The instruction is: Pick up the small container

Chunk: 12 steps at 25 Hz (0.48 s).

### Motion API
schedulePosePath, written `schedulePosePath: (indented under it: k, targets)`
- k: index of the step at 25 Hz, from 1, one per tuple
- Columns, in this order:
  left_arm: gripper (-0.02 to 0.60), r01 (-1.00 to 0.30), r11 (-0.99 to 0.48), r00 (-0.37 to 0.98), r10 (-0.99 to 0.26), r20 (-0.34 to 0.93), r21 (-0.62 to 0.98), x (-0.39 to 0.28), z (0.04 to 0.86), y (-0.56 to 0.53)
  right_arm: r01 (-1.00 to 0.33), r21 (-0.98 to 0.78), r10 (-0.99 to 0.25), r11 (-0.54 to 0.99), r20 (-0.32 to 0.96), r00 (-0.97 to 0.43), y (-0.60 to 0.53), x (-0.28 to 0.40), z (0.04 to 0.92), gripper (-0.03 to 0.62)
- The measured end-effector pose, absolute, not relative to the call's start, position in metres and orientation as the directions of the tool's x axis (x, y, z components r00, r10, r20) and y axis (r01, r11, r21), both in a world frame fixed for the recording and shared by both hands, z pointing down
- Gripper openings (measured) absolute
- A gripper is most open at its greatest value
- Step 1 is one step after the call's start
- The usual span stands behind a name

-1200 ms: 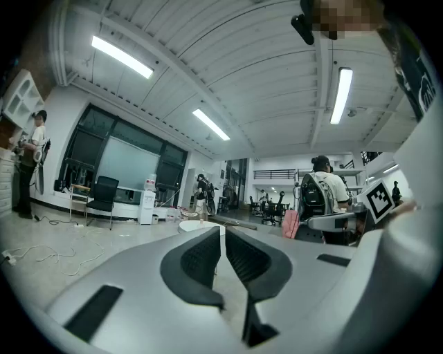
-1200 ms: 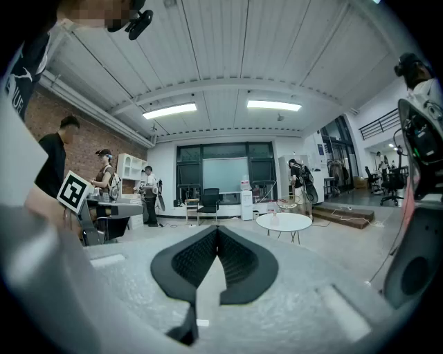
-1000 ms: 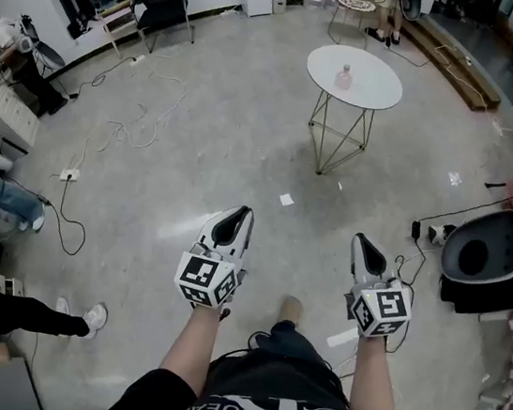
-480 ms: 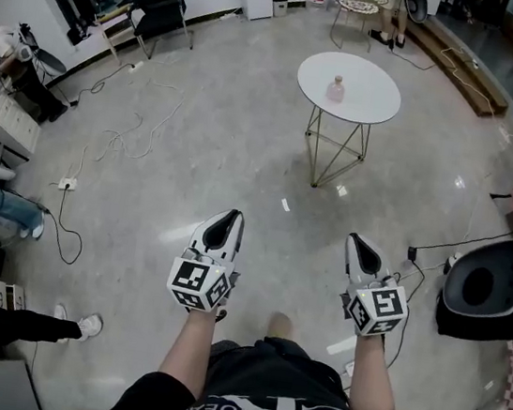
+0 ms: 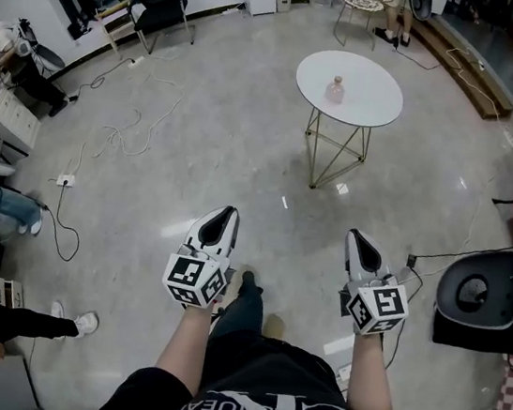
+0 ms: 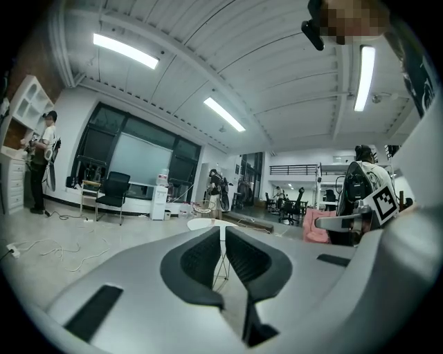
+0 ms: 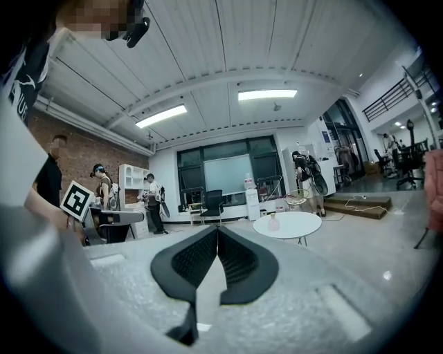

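Nearest, the person's bare forearms carry the left gripper (image 5: 226, 214) and the right gripper (image 5: 355, 236), side by side over the floor (image 5: 197, 153); each has a smooth grey moulded shell, a cube of square markers and ribbed black pads; both pairs of jaws are pressed together, empty; the polished grey floor gleams, with pale cables (image 5: 130, 129) looping across it to the left; well ahead stands a round white bench (image 5: 371, 97) on thin wire legs, with the small container (image 5: 335, 89), a pinkish bottle shape, upright near its middle
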State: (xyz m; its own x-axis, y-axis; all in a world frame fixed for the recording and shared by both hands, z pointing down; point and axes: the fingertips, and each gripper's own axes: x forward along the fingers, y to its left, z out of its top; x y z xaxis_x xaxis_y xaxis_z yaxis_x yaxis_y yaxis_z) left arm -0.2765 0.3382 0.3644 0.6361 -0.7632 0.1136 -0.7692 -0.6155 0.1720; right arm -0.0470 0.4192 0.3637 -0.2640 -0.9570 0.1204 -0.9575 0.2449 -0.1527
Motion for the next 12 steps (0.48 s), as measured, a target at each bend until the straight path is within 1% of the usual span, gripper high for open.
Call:
schedulePosePath:
  k: [6,12]
  targets:
    - [0.028,-0.747,-0.637,0.661,-0.742,0.108,0.189,-0.251,0.378,0.294,-0.958,-0.178,-0.964,0.223,0.106,-0.244,0.381,-0.021,0.367,0.006]
    - [0.028,-0.725,-0.649,0.683,-0.722,0.114,0.232,-0.212,0.387,0.234,-0.962,-0.162,-0.957,0.221,0.151,-0.246,0.331,0.006,0.374,0.006]
